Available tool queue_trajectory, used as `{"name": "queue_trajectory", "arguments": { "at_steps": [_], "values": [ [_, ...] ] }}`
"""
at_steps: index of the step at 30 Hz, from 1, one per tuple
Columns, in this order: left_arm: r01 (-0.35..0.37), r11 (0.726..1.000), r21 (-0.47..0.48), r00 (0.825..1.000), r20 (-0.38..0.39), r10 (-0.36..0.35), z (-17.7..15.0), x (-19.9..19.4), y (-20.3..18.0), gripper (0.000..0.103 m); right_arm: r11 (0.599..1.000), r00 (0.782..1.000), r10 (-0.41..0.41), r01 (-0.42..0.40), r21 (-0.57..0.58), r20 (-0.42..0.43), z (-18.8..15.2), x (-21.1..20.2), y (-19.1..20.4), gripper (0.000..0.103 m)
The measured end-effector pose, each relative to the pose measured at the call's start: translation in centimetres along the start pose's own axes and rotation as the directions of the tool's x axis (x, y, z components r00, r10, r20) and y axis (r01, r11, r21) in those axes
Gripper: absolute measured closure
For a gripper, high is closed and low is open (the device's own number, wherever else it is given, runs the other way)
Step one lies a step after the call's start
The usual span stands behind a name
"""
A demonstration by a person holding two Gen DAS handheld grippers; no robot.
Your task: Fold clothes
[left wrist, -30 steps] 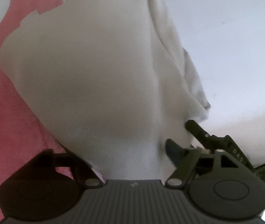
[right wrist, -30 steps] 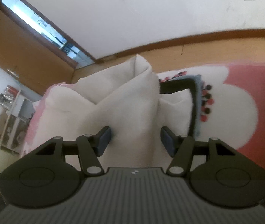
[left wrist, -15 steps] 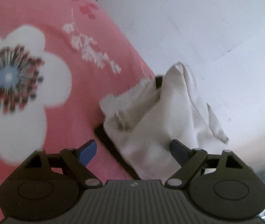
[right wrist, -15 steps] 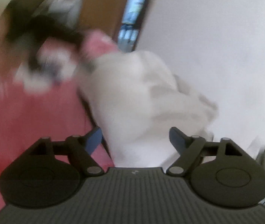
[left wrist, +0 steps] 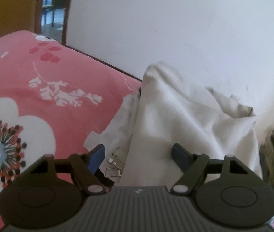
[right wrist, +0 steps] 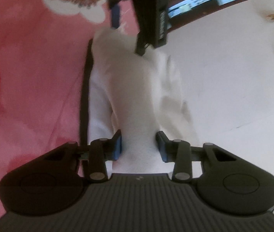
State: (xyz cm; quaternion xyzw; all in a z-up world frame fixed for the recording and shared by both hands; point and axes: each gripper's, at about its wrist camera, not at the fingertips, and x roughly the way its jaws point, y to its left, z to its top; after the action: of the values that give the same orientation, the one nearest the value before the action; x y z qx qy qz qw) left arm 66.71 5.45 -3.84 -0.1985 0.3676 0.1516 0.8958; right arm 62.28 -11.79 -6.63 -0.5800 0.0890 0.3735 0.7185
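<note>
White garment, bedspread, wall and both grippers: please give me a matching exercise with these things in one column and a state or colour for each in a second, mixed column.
1. white garment
2. bedspread
3. left gripper
4. right gripper

a. pink with flower print
b. open, holding nothing
c. closed on cloth
d. crumpled beside the white wall

Pairs: 1-d, 2-a, 3-b, 4-c

The left wrist view looks forward over the left tool (left wrist: 138, 155), close above the white garment (left wrist: 185, 127), facing the white wall (left wrist: 175, 29) with the pink floral bedspread (left wrist: 30, 96) at its left. The right wrist view sits closer still (and blurred), looking along the right tool (right wrist: 139, 147) down the same garment (right wrist: 133, 89). Both share garment, bedspread, wall and doorway (left wrist: 50, 5); the right also catches the left tool (right wrist: 129, 19).
</note>
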Motion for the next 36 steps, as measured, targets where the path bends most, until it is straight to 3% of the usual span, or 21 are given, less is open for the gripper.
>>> {"name": "queue_trajectory", "arguments": {
  "at_steps": [3, 5, 9, 12, 14, 16, 18, 19, 22, 24, 28, 29, 32, 36],
  "values": [
    [-0.021, 1.000, 0.021, 1.000, 0.014, 0.021, -0.7, 1.0, -0.2, 0.021, 0.998, 0.999, 0.027, -0.028, -0.062, -0.020, -1.6, 1.8, 2.8, 0.065],
    [-0.019, 1.000, 0.017, 0.999, 0.027, 0.018, -0.6, 0.7, -0.1, 0.021, 0.993, 0.999, -0.026, 0.024, -0.112, -0.018, -2.1, 2.1, 3.8, 0.050],
    [-0.034, 0.994, 0.108, 0.992, 0.128, 0.020, 0.2, -1.6, -0.7, 0.027, 0.990, 0.999, -0.042, 0.039, -0.134, -0.015, -2.9, 0.1, 2.9, 0.039],
    [-0.045, 0.967, 0.249, 0.975, 0.221, -0.011, 0.9, -2.9, -2.7, 0.027, 1.000, 1.000, -0.002, 0.002, -0.021, 0.025, -3.4, -3.2, -0.2, 0.039],
    [-0.039, 0.947, 0.318, 0.972, 0.233, -0.038, 1.6, -2.4, -4.2, 0.027, 0.984, 0.997, 0.047, -0.057, 0.167, 0.059, -3.4, -4.5, -3.6, 0.041],
    [-0.026, 0.932, 0.361, 0.975, 0.214, -0.055, 2.5, -0.9, -5.6, 0.030, 0.895, 0.988, 0.101, -0.141, 0.423, 0.115, -3.6, -4.2, -7.9, 0.049],
    [-0.045, 0.925, 0.377, 0.979, 0.201, -0.034, 3.5, 1.3, -6.5, 0.034, 0.742, 0.979, 0.101, -0.193, 0.641, 0.178, -4.2, -2.3, -11.7, 0.058],
    [-0.054, 0.921, 0.385, 0.980, 0.195, -0.024, 4.0, 2.4, -7.0, 0.035, 0.691, 0.980, 0.074, -0.183, 0.699, 0.184, -4.1, -1.1, -12.8, 0.066],
    [-0.096, 0.922, 0.376, 0.989, 0.140, 0.046, 5.6, 6.4, -7.4, 0.039, 0.551, 0.987, -0.002, -0.131, 0.824, 0.159, -4.8, 3.8, -15.9, 0.078],
    [-0.129, 0.914, 0.384, 0.988, 0.127, 0.086, 6.1, 8.4, -7.6, 0.038, 0.472, 0.994, -0.011, -0.093, 0.877, 0.111, -5.5, 7.8, -17.1, 0.080],
    [-0.151, 0.888, 0.434, 0.988, 0.088, 0.125, 6.9, 11.6, -8.1, 0.035, 0.217, 0.995, 0.086, -0.074, 0.973, 0.057, -9.2, 14.7, -18.2, 0.081],
    [-0.156, 0.881, 0.447, 0.988, 0.079, 0.135, 7.0, 12.4, -8.2, 0.034, 0.176, 0.994, 0.099, -0.072, 0.982, 0.055, -9.8, 15.5, -18.3, 0.082],
    [-0.146, 0.890, 0.432, 0.989, 0.052, 0.137, 7.6, 13.6, -7.6, 0.029, 0.126, 0.993, 0.102, -0.069, 0.990, 0.056, -10.6, 16.3, -18.2, 0.082],
    [-0.147, 0.891, 0.429, 0.989, 0.043, 0.143, 8.1, 13.2, -7.6, 0.028, 0.160, 0.994, 0.105, -0.053, 0.986, 0.036, -8.6, 16.1, -17.4, 0.082]
  ]
}}
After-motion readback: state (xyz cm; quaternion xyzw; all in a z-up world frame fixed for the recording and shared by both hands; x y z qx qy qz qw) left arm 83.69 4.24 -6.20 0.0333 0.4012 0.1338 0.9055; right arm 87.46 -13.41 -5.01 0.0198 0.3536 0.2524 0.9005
